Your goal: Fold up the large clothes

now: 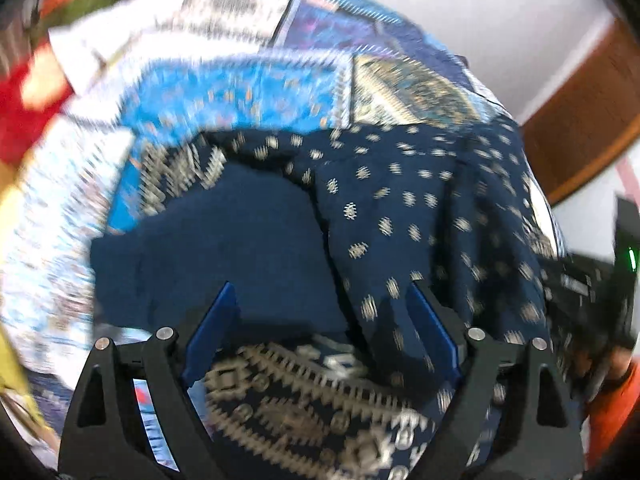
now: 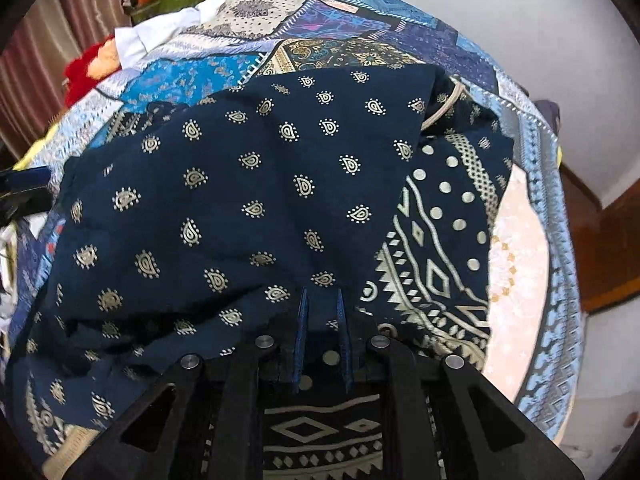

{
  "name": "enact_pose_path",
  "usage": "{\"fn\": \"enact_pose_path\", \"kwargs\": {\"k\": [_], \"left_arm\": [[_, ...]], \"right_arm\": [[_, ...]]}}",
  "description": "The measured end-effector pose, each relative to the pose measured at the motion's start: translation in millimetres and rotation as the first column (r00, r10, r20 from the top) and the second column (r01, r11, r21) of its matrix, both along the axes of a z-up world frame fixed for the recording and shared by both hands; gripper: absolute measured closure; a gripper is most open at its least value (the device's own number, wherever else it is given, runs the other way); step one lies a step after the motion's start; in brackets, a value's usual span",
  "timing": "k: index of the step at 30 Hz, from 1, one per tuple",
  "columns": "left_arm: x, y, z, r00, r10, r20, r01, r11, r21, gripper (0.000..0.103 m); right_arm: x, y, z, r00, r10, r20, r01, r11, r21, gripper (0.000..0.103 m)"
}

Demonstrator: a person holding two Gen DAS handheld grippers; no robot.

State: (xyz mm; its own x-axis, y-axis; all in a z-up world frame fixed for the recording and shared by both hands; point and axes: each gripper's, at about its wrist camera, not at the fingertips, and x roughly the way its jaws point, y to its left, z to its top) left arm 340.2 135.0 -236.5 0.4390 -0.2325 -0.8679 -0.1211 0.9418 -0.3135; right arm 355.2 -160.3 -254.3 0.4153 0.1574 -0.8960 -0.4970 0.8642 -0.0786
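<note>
A large navy garment (image 2: 248,200) with gold paisley dots and a gold patterned border lies spread and partly folded on a bed with a blue patchwork bedspread (image 2: 188,72). It also shows in the left wrist view (image 1: 400,216), blurred. My left gripper (image 1: 320,292) is open above the garment, nothing between its blue pads (image 1: 212,332). My right gripper (image 2: 322,300) is nearly closed, its blue fingers (image 2: 301,320) pinching a fold of the navy cloth near the patterned border.
A white cloth (image 2: 152,40) and a red knitted item (image 2: 86,66) lie at the bed's far left. A curtain (image 2: 44,40) hangs beyond. A white wall (image 2: 500,4) and brown wooden bed frame (image 2: 612,248) stand at the right.
</note>
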Motion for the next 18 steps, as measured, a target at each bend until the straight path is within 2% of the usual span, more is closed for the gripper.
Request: {"fn": "enact_pose_path", "kwargs": {"k": [2, 3, 4, 5, 6, 7, 8, 9, 11, 14, 16, 18], "left_arm": [[11, -5, -14, 1.000, 0.003, -0.029, -0.005, 0.999, -0.049, 0.031], [16, -9, -21, 0.999, -0.002, -0.039, -0.001, 0.998, -0.068, 0.036], [22, -15, -29, 0.999, -0.014, -0.052, 0.010, 0.997, -0.078, 0.048], [23, -19, -33, 0.998, -0.021, -0.059, 0.016, 0.996, -0.083, 0.062], [24, -23, -35, 0.998, -0.025, -0.058, 0.020, 0.996, -0.090, 0.068], [24, -29, -32, 0.999, -0.026, -0.030, 0.024, 0.998, -0.060, 0.074], [23, -31, -28, 0.999, -0.035, -0.011, 0.034, 0.999, -0.033, 0.090], [20, -37, -21, 0.998, -0.056, 0.020, 0.056, 0.998, 0.011, 0.096], [16, -40, -9, 0.996, -0.063, 0.059, 0.059, 0.997, 0.055, 0.099], [7, -36, 7, 0.992, -0.057, 0.115, 0.043, 0.992, 0.119, 0.099], [5, -33, 11, 0.991, -0.053, 0.122, 0.035, 0.989, 0.142, 0.099], [7, -32, 3, 0.994, -0.057, 0.091, 0.042, 0.985, 0.165, 0.099]], "right_arm": [[-3, 1, -2, 0.999, 0.004, 0.038, -0.001, 0.998, -0.064, 0.090], [-6, 1, -3, 0.998, 0.006, 0.062, 0.000, 0.995, -0.097, 0.082], [-9, 0, -3, 0.994, -0.003, 0.106, 0.018, 0.990, -0.138, 0.054], [-10, -4, -3, 0.986, -0.021, 0.164, 0.053, 0.980, -0.193, 0.019], [-9, -9, -3, 0.981, -0.033, 0.193, 0.074, 0.975, -0.210, 0.008], [-7, -19, -4, 0.983, -0.046, 0.179, 0.078, 0.981, -0.179, 0.005], [-3, -30, -4, 0.990, -0.068, 0.122, 0.082, 0.990, -0.114, 0.005], [1, -39, -2, 0.993, -0.088, 0.083, 0.093, 0.993, -0.068, 0.005], [5, -54, 2, 0.992, -0.122, 0.034, 0.122, 0.992, -0.010, 0.006], [1, -62, 22, 0.990, -0.133, 0.053, 0.131, 0.990, 0.053, 0.008], [-3, -60, 38, 0.990, -0.119, 0.078, 0.110, 0.988, 0.105, 0.008], [-6, -50, 43, 0.993, -0.086, 0.080, 0.075, 0.988, 0.131, 0.008]]}}
